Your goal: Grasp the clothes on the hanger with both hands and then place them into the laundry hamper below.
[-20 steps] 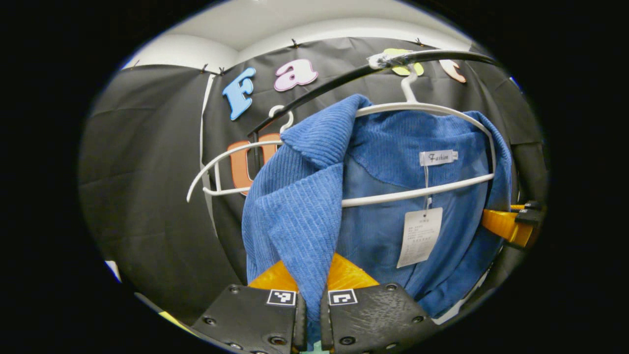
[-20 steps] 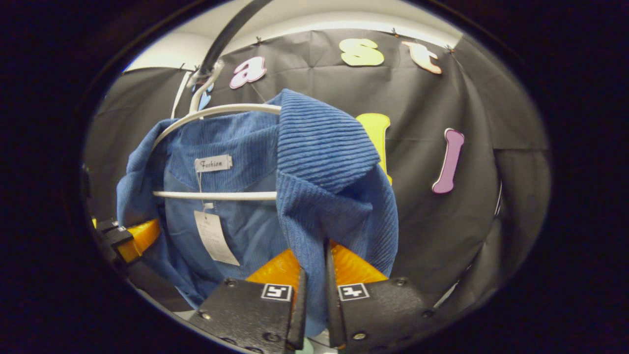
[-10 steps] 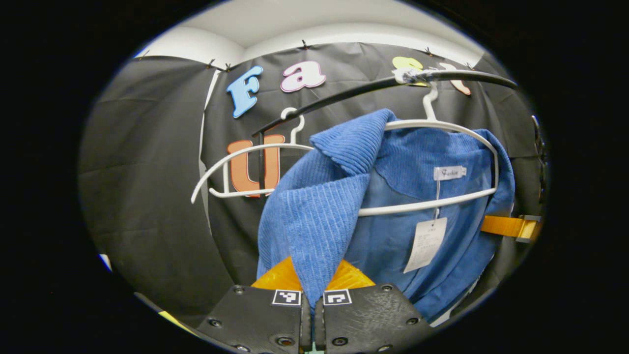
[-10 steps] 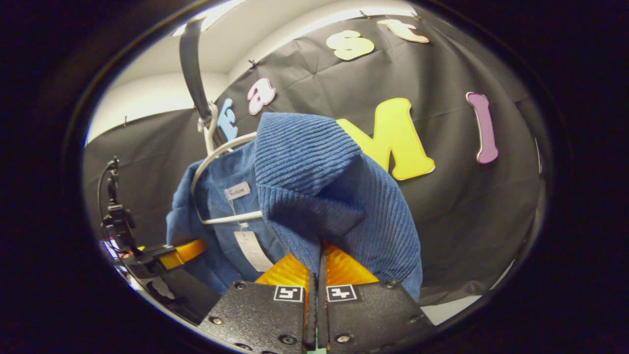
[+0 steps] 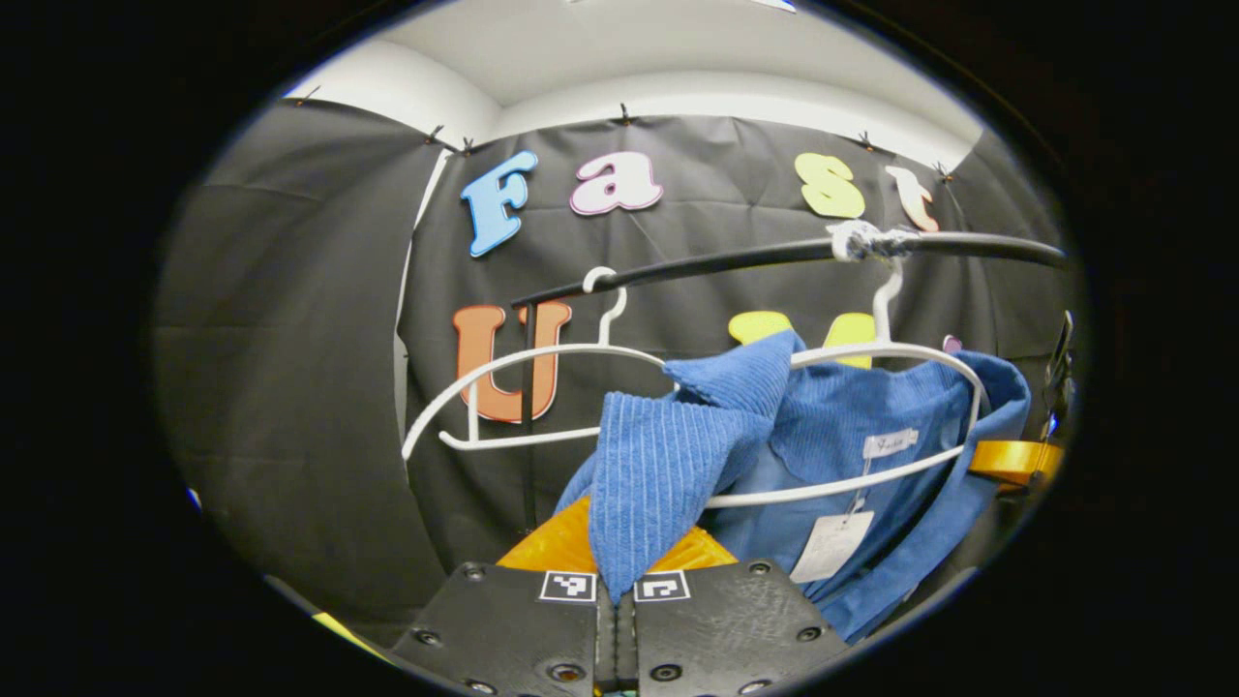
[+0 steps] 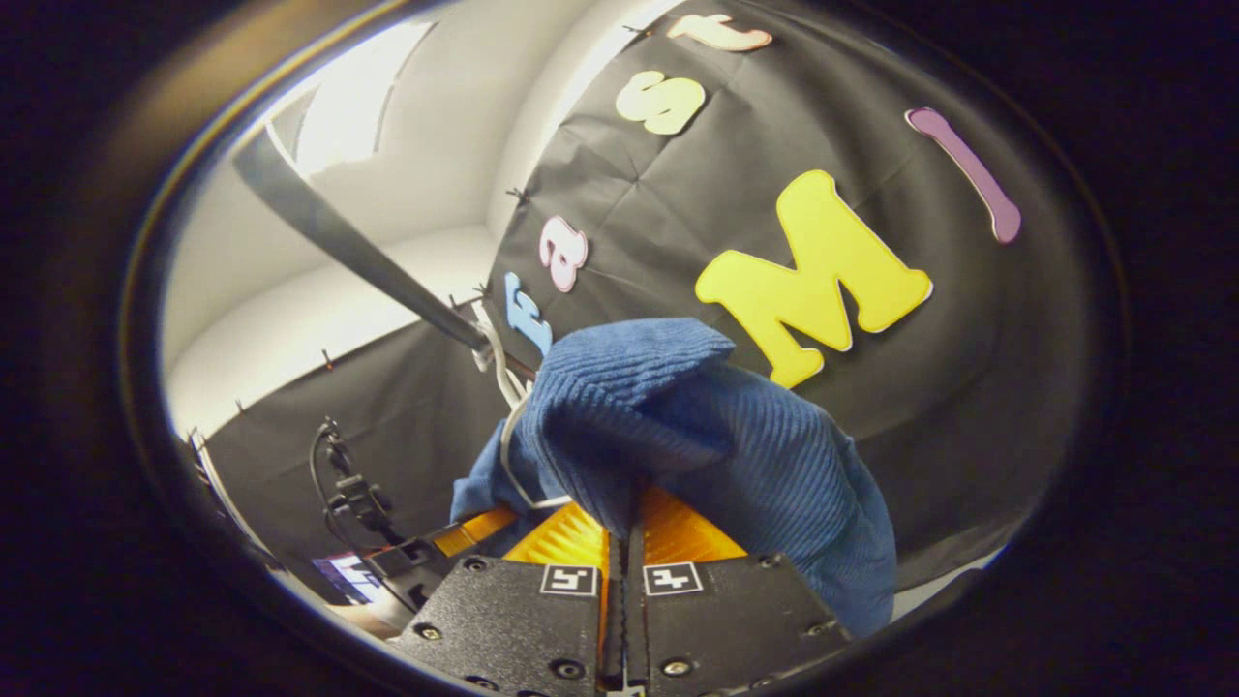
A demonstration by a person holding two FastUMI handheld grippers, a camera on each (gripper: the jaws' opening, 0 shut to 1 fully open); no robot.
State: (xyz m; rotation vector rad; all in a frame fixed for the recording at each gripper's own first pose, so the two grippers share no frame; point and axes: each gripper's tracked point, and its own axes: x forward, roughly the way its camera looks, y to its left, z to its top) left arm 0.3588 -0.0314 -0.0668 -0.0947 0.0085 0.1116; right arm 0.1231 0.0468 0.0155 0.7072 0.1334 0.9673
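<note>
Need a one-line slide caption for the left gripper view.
Left tool shut on the blue corduroy jacket, pulling its front off the white hanger on the black rail.

We see our left claw (image 5: pixel 616 592) in the left gripper view with both fingers (image 5: pixel 542 547) pressed together, a fold of the blue jacket (image 5: pixel 658 465) pinched between them and rising from the tips. Our right claw (image 6: pixel 619 566) in the right gripper view is just as tightly closed, the cloth bunched over its tips. That view is tilted, so the right claw is rolled to one side. Far off at the edge of the left gripper view, the right claw juts in from the side against the cloth.
</note>
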